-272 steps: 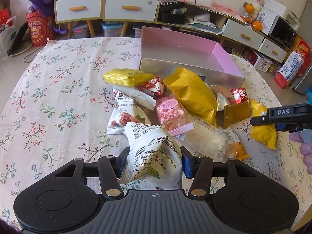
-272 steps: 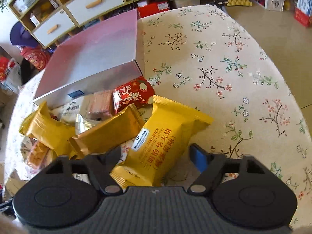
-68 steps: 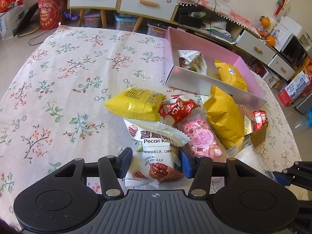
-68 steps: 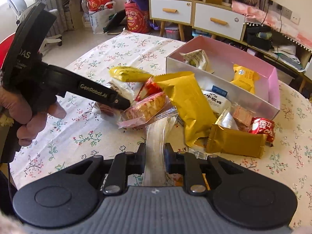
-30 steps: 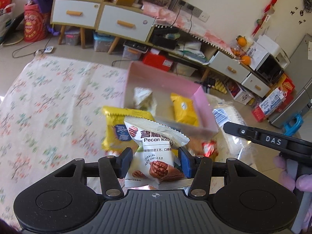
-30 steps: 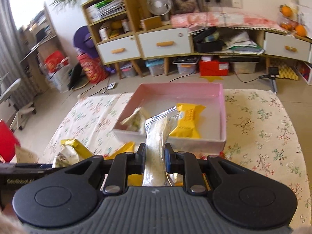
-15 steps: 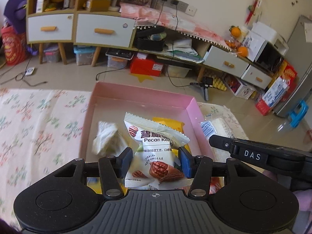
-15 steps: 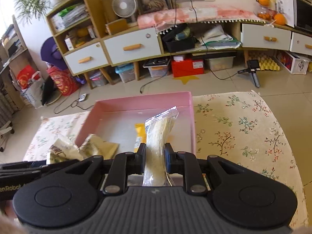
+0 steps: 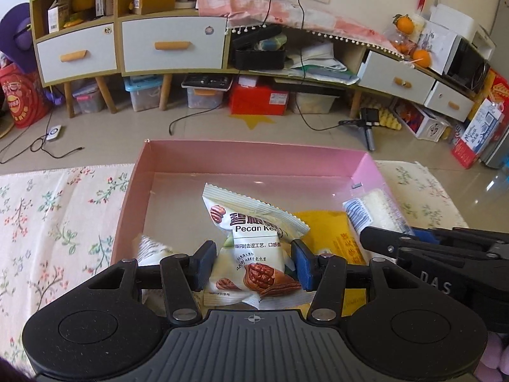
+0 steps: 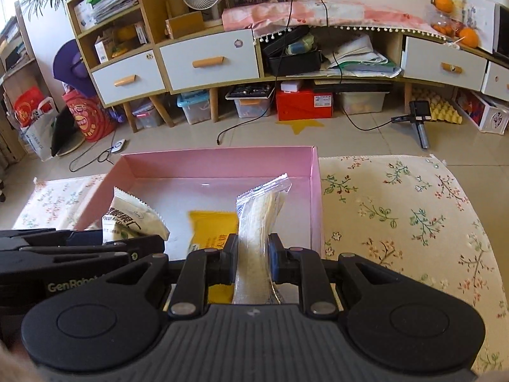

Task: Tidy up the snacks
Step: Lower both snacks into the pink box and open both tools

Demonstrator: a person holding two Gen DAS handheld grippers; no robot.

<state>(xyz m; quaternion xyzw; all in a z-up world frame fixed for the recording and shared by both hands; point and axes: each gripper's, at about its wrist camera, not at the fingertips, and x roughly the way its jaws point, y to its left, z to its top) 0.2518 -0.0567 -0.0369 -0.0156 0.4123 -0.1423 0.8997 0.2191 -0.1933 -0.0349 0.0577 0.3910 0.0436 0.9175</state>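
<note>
My left gripper [image 9: 253, 265] is shut on a white pecan kernel packet [image 9: 254, 248] and holds it over the pink box [image 9: 254, 157]. My right gripper [image 10: 253, 259] is shut on a clear packet of pale wafers [image 10: 257, 222], held upright above the box's right side [image 10: 315, 197]. A yellow snack pack [image 10: 211, 229] lies on the box floor between the two held packets. A crumpled white packet [image 9: 149, 248] lies at the box's near left. In the left wrist view the right gripper [image 9: 386, 238] comes in from the right with its clear packet [image 9: 372, 213]. The left gripper [image 10: 111, 242] shows at the left of the right wrist view.
The box stands on a table with a floral cloth [image 10: 397, 216] near its far edge. Beyond the edge are tiled floor, cables and a low cabinet with drawers [image 9: 171, 47]. A small tripod [image 10: 420, 121] stands on the floor at the right.
Both grippers have moved forward and down with their packets, from short of the box to over its inside. The snack pile on the table has dropped out of view.
</note>
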